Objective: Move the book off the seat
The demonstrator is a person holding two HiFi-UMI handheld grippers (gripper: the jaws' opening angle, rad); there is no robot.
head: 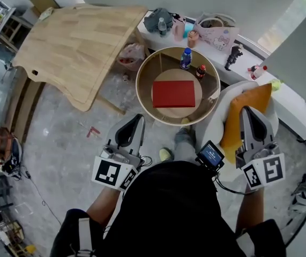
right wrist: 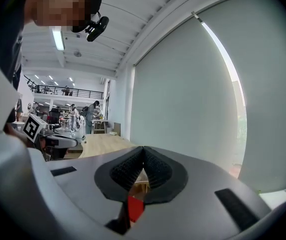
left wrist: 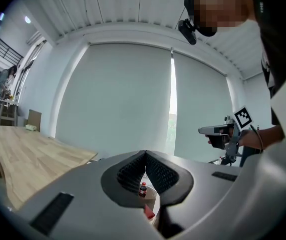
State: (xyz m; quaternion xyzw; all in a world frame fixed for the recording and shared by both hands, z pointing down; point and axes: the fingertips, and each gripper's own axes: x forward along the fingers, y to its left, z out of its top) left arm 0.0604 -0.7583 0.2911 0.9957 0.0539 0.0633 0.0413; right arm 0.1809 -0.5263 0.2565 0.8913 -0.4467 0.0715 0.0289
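A plain red book (head: 173, 93) lies flat on the round table (head: 142, 98).

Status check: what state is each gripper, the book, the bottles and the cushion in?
Left gripper: shut, empty.
Right gripper: shut, empty.
Red book: closed, lying flat on the round table.
Blue bottle: upright, capped.
Small dark bottle: upright, capped.
Orange cushion: propped up in the white armchair.

the pale wood table (head: 77, 42) shows smooth grain, the red book (head: 173, 93) looks matt, and the orange cushion (head: 252, 96) is cloth.
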